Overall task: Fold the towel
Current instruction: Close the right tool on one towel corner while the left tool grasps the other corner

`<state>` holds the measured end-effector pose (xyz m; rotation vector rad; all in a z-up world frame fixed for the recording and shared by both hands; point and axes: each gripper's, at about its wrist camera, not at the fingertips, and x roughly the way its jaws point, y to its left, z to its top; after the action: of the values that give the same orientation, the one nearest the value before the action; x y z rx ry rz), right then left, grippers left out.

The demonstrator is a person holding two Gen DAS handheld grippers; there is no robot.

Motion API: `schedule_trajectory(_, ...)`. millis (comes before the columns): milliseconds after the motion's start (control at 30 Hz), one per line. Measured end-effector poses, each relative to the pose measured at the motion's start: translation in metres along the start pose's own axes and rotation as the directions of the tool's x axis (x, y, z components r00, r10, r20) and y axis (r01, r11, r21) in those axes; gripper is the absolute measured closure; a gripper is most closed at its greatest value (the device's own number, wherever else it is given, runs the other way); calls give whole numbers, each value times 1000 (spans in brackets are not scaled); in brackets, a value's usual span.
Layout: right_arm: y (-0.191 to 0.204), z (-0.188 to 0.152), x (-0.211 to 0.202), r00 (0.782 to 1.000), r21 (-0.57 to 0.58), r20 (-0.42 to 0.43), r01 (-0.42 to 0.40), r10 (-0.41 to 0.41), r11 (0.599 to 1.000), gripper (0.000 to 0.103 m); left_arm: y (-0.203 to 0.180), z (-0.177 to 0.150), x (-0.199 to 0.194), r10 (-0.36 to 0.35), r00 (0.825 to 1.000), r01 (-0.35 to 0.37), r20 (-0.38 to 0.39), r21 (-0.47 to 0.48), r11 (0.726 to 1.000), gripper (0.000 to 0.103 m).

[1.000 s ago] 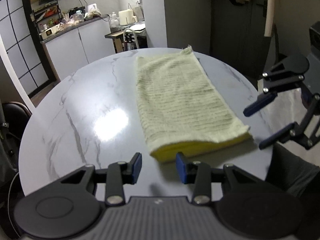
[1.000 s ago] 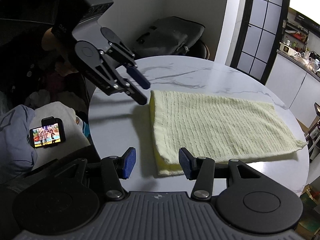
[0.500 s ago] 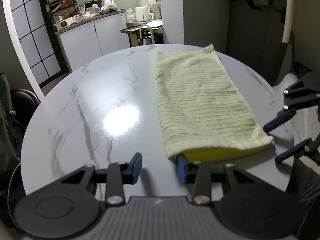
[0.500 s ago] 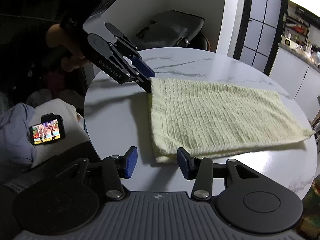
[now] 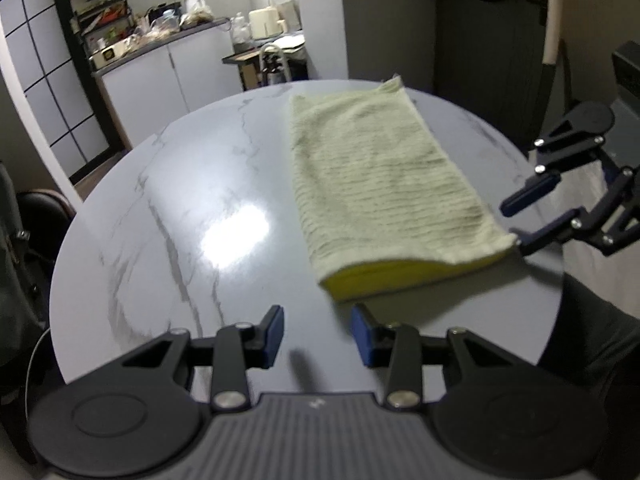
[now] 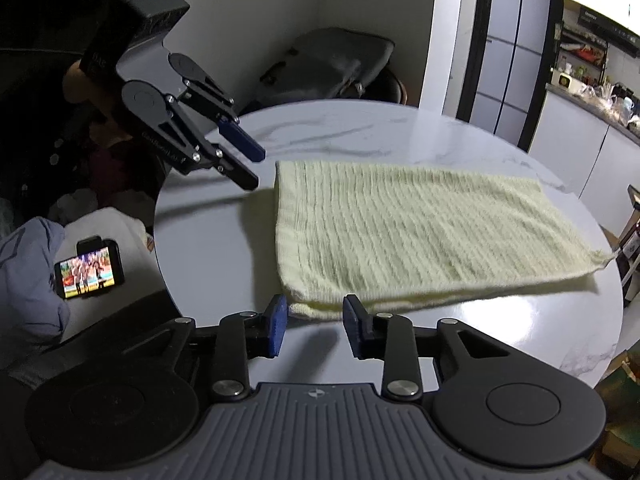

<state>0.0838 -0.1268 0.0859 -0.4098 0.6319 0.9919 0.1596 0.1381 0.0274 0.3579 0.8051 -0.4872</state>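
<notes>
The round marbled surface (image 5: 168, 208) carries the towel (image 5: 376, 184), a pale yellow ribbed cloth that by its doubled near edge is already folded once lengthwise; it lies flat as a long strip on the half nearer the right hand, one short end toward the person and the other reaching almost to the far rim. In my judgement the step in hand is taking hold of the two near corners for a second fold, end over end. The left hand-held gripper (image 5: 318, 334) has its jaws apart with nothing between them, hovering just short of the near left corner, its right fingertip close under the towel's edge. The right hand-held gripper (image 6: 314, 326) has just been closing; its jaws still stand apart, with the near right corner bulging into the gap, and I cannot see the pads pressing on cloth. The next move calls for both to slide onto the corners so each catches both layers, close firmly, then lift and carry the near end over to the far end, edges matched. No container stands on the surface. A lit phone (image 6: 89, 272) lies off to the side, below the rim.
</notes>
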Motion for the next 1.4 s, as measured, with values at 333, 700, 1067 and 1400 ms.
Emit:
schedule_trajectory(333,14,7,2,1000,-75,6,-15,16,997,58,0,19,3,-25,998,24,53,9,1000,63)
schedule_trajectory(700,10,9,18,999,-49,-2,-43,43,998,59,0,23,7,-105,992,104,71,15,994,62)
schedule_trajectory(1067,1,3,14,999,-55,-31,-31,30,998,85,-4,20,17,-158,986,157,61,23,987,61)
schedule_trajectory(1400,-2,-2,1,1000,-66,-18,-8,6,998,89,-10,12,12,-181,983,179,31,60,982,60)
